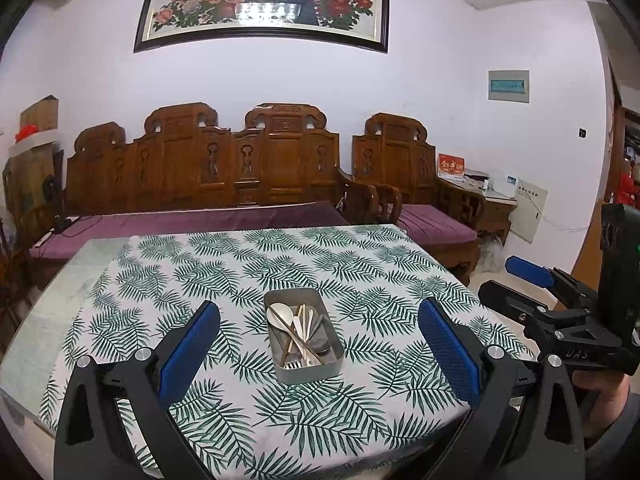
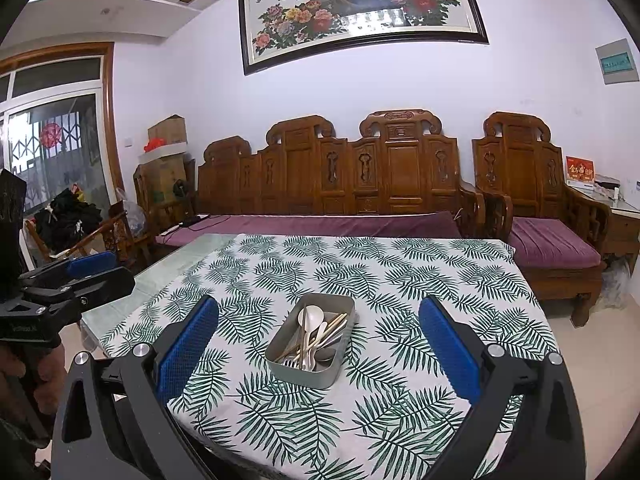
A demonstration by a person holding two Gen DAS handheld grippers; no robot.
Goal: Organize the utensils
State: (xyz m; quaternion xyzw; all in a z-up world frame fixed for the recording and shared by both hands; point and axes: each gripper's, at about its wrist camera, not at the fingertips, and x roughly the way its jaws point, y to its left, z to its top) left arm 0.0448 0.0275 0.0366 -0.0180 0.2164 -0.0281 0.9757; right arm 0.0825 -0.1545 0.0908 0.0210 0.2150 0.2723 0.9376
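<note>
Flanking the utensil tray (image 1: 303,368), both tools gape above the tablecloth (image 1: 240,264).

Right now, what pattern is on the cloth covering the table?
Green fern-like leaves on a white ground cover the tablecloth; the right wrist view shows it best.

Bright, even indoor light, glare on the framed picture (image 1: 262,0), strong fisheye bending and dark corners.

The fork (image 1: 293,365) handle is hidden under other utensils in the tin (image 1: 336,360). The peacock painting (image 1: 264,0) is cut off at the frame's top edge.
</note>
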